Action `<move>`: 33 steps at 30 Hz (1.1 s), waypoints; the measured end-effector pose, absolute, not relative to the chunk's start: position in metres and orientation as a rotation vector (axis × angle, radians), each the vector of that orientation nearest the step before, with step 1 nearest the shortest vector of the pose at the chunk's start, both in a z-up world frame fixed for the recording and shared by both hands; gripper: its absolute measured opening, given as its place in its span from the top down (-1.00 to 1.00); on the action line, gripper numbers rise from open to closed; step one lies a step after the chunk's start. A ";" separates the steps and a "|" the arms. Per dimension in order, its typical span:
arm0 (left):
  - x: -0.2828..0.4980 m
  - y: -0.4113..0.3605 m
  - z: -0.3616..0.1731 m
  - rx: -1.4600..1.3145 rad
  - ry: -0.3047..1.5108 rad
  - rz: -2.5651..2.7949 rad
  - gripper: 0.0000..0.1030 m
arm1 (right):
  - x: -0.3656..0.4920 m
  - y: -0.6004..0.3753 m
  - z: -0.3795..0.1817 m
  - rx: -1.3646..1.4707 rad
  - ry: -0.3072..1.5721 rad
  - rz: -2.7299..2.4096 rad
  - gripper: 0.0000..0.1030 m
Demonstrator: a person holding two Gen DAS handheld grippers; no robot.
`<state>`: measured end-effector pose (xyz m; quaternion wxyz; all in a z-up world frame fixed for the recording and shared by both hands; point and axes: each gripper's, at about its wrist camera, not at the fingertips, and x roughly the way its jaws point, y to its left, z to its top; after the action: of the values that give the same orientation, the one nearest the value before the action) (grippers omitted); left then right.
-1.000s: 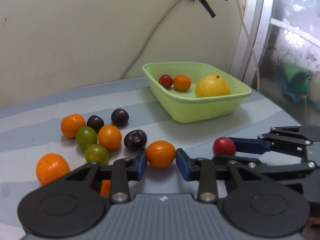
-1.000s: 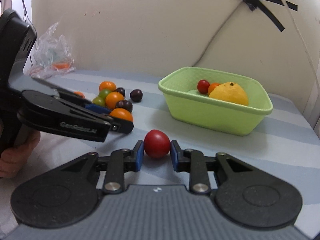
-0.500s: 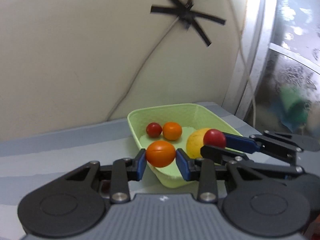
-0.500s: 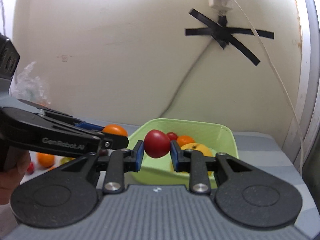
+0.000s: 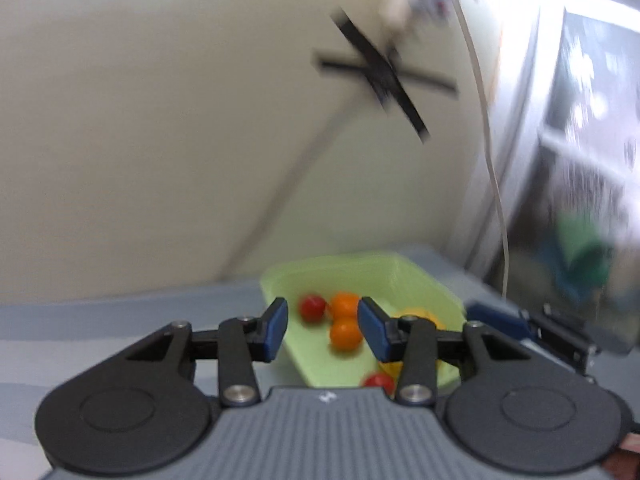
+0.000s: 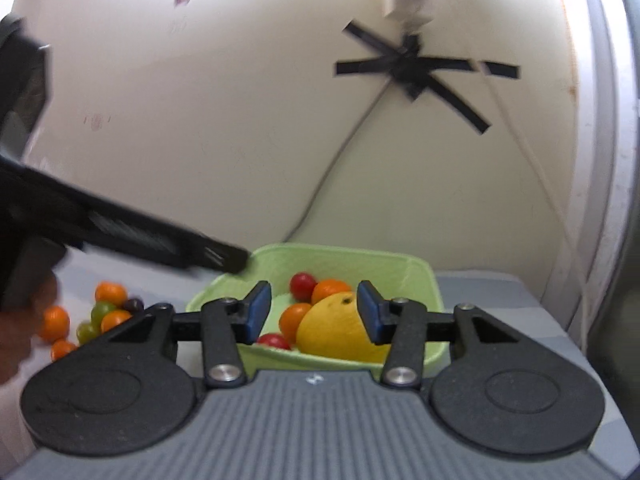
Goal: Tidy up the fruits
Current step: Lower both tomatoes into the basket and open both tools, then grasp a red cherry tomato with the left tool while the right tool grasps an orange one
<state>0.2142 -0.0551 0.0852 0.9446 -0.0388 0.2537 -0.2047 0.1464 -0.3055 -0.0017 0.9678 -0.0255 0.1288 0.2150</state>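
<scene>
Fruits lie both inside the green basket (image 6: 420,276) and on the table outside it. The left gripper (image 5: 322,327) hangs over the basket with its blue pads (image 5: 276,328) spread wide and nothing between them. Below that gap, in the blurred left wrist view, sit two orange fruits (image 5: 345,333), one behind the other, with a small red fruit (image 5: 312,307) beside the farther one. Another red fruit (image 5: 378,382) lies at the basket's near end, partly hidden by the gripper body.

The right gripper (image 6: 312,310) is also held above the basket, jaws apart and empty. Seen through its gap, the large yellow fruit (image 6: 338,330) fills the near right part of the basket. An orange fruit (image 6: 293,317) touches its left side, a red one (image 6: 274,340) lies against the near wall, and a second red fruit (image 6: 303,286) and an orange one (image 6: 330,290) rest toward the back.

In the right wrist view the left gripper's dark body (image 6: 132,236) reaches in from the left, blurred, with its tip over the basket's far left rim. The person's hand (image 6: 24,320) shows at the left edge.

Beyond it, on the striped table (image 6: 500,300), a loose cluster of fruit (image 6: 100,312) remains outside the basket: several orange ones, two green ones and a dark plum, close together.

On the wall behind, strips of black tape (image 6: 416,68) hold down a cable (image 6: 332,176).
</scene>
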 end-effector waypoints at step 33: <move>0.092 0.055 0.000 -0.032 0.664 -0.184 0.25 | 0.107 -0.142 -0.038 -0.257 0.547 0.806 0.19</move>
<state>0.0923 0.0552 -0.0001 0.9412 -0.0155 0.3253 -0.0902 0.1073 -0.1422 -0.0376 0.8759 -0.1232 0.2622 0.3859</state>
